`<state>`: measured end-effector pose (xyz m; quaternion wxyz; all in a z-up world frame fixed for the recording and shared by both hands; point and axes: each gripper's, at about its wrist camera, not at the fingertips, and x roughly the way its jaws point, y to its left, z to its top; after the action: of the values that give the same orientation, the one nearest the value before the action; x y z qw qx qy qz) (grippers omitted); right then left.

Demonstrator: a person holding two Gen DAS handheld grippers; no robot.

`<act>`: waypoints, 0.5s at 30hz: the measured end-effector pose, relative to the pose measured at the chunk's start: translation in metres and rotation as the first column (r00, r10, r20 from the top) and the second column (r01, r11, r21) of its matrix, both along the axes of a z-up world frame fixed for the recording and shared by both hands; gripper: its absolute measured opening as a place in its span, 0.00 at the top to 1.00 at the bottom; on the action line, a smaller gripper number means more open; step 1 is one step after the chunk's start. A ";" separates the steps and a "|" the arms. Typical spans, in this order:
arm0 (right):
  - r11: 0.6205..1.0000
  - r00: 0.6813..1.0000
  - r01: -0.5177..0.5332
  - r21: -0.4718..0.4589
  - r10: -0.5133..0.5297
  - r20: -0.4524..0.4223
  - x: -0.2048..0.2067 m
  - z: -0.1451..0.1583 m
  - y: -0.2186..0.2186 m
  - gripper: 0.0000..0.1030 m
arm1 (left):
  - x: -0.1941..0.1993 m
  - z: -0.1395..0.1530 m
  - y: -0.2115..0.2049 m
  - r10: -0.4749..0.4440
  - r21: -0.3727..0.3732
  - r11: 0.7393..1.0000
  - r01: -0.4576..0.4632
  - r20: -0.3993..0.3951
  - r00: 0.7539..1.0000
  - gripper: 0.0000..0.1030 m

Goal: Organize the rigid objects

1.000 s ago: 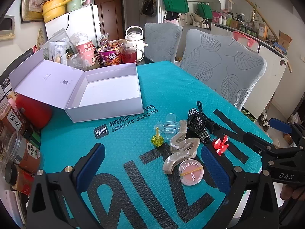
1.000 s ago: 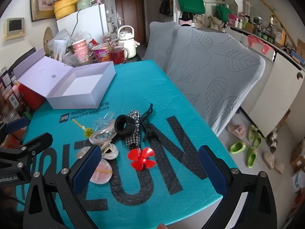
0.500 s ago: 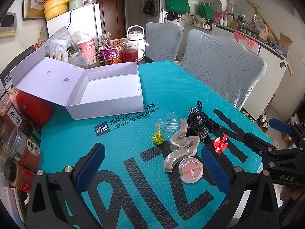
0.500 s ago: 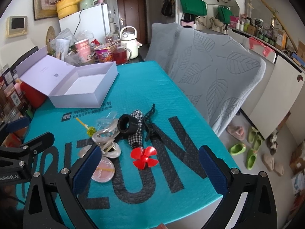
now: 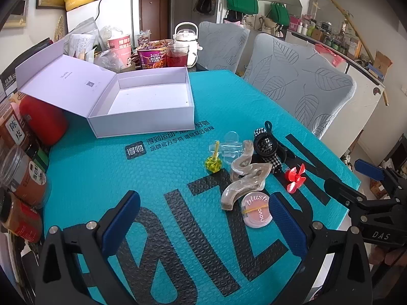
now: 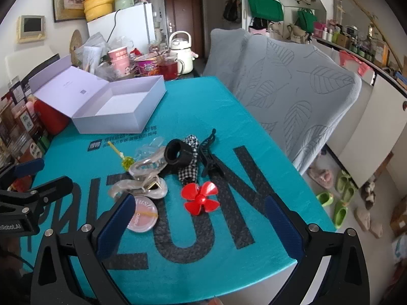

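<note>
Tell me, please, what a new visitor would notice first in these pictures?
Probably the bright teal mat with big black letters, and the small cluster at its middle: red propeller, pink blush compact, clear S-shaped hair clip. Behind them stands an open, empty white box.

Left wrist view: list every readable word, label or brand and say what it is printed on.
"blush" and "nova": pink compact.
"DAS": right gripper body.
"得物": teal table mat; the smaller line beside it is only partly legible.
"陈皮": brown jar.
White box lid print and QR code: too small to read.
Noodle cup label: blurred.
Big black mat letters: cropped.
</note>
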<state>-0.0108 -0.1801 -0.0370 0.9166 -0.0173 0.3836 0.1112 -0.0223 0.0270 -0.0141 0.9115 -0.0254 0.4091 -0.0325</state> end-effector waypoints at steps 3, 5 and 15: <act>1.000 1.000 -0.019 0.010 0.019 -0.007 0.001 -0.005 0.002 0.00 | 0.000 -0.005 0.004 0.009 -0.004 1.000 -0.009 -0.009 1.000 0.00; 0.999 0.999 -0.032 0.013 0.032 -0.011 0.001 -0.008 0.005 0.00 | 0.000 -0.010 0.007 0.012 -0.008 1.000 -0.012 -0.020 1.000 0.00; 0.996 0.995 -0.091 0.025 0.092 -0.047 0.005 -0.032 0.012 0.00 | 0.000 -0.039 0.007 -0.002 -0.061 0.998 -0.003 -0.087 0.996 0.00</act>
<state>-0.0054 -0.1677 -0.0685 0.9012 -0.0215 0.4030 0.1578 -0.0226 0.0340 -0.0530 0.8917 -0.0548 0.4473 -0.0436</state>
